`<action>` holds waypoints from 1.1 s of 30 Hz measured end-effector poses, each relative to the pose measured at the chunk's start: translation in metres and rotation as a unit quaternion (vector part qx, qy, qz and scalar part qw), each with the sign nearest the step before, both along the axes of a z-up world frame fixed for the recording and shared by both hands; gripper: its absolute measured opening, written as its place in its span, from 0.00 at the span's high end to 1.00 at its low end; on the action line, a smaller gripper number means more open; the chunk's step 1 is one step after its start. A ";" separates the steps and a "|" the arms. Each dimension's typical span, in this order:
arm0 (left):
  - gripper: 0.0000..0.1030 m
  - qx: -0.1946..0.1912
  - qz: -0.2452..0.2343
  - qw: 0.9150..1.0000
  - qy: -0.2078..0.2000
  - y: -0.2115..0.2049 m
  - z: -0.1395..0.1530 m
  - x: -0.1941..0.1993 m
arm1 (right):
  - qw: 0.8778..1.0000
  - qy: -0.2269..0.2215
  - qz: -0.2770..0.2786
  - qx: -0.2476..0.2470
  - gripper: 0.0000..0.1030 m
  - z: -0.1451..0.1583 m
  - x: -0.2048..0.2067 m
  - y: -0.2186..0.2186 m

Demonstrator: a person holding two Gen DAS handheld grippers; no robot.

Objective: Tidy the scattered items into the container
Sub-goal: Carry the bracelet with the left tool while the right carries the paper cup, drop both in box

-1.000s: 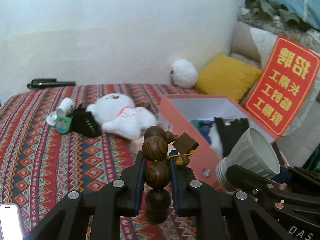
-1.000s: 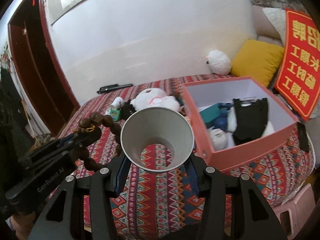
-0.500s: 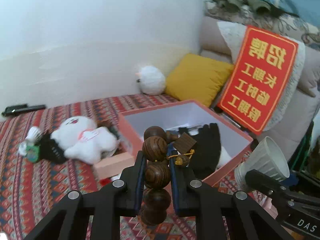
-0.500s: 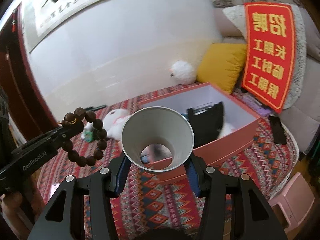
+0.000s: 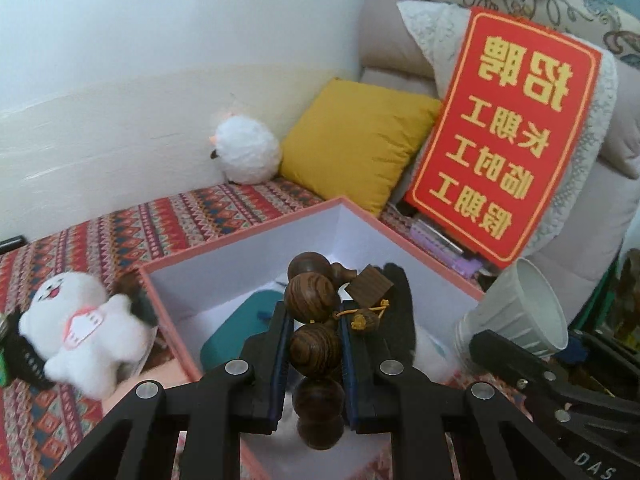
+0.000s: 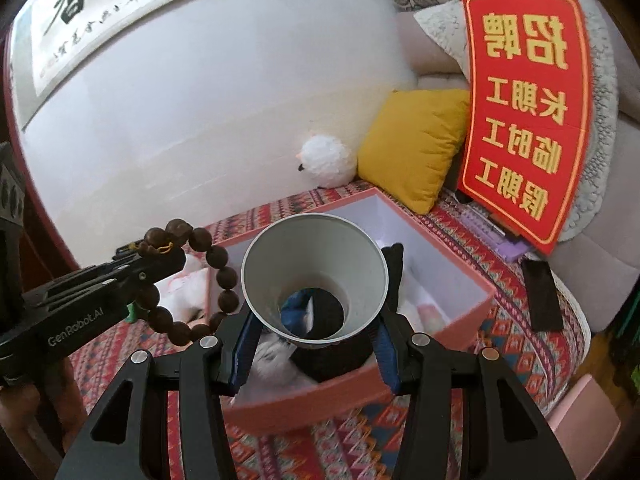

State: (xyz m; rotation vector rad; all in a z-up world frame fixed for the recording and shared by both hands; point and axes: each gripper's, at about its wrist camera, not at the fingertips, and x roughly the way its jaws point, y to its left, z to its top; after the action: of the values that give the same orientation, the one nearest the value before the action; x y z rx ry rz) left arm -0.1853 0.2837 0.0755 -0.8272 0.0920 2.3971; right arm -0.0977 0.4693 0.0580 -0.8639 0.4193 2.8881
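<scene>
While grippers hover, plush (image 5: pixel 80 332) beside box (image 5: pixel 248 240)

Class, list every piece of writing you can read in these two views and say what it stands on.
"招聘", "长期工", "临时工", "假期工", all mirror-reversed: red sign.
"GenRobot.AI": side of the left gripper.
"DAS", cut off at the picture edge: right gripper.
"香": wall scroll; its smaller characters are too blurred to read.

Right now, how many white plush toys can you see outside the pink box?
2. A round white plush sits against the wall beside the yellow cushion; a white plush figure lies on the patterned cover left of the pink box. Others may be hidden inside the box.
</scene>
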 end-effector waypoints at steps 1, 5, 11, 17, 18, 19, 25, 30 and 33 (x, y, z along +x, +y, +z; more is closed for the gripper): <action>0.84 0.000 -0.001 1.000 0.000 0.005 -0.002 -0.008 | 1.000 -0.002 0.001 0.001 0.48 -0.002 -0.012 0.005; 0.81 0.019 -0.007 1.000 -0.018 0.018 -0.009 -0.042 | 1.000 -0.014 0.007 0.003 0.47 -0.013 -0.064 0.024; 0.28 0.053 -0.005 0.998 -0.022 0.026 -0.009 -0.078 | 0.999 -0.036 -0.031 -0.011 0.20 -0.024 -0.117 0.054; 0.19 0.059 0.014 0.998 0.001 0.006 0.001 -0.075 | 0.999 -0.019 -0.034 -0.014 0.19 -0.015 -0.105 0.053; 0.19 0.058 0.018 0.998 -0.003 0.001 0.000 -0.072 | 0.999 -0.018 -0.032 -0.014 0.19 -0.012 -0.099 0.050; 0.18 0.056 0.022 0.998 -0.006 -0.003 0.000 -0.068 | 0.999 -0.017 -0.030 -0.015 0.19 -0.009 -0.092 0.047; 0.16 0.044 0.042 0.998 -0.012 -0.035 -0.004 -0.033 | 1.000 0.006 -0.015 -0.013 0.15 0.016 -0.036 0.010; 0.15 0.033 0.064 0.997 -0.009 -0.070 -0.007 -0.007 | 1.000 0.016 0.010 -0.011 0.12 0.030 0.000 -0.032; 0.13 0.031 0.083 0.996 -0.007 -0.100 -0.011 0.006 | 0.999 0.013 0.036 -0.013 0.12 0.032 0.012 -0.065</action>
State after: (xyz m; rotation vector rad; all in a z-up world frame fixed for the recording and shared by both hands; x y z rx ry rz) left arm -0.1792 0.1837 0.0648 -0.8512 -0.0591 2.5341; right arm -0.0853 0.4044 0.0904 -0.8635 0.4391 2.9697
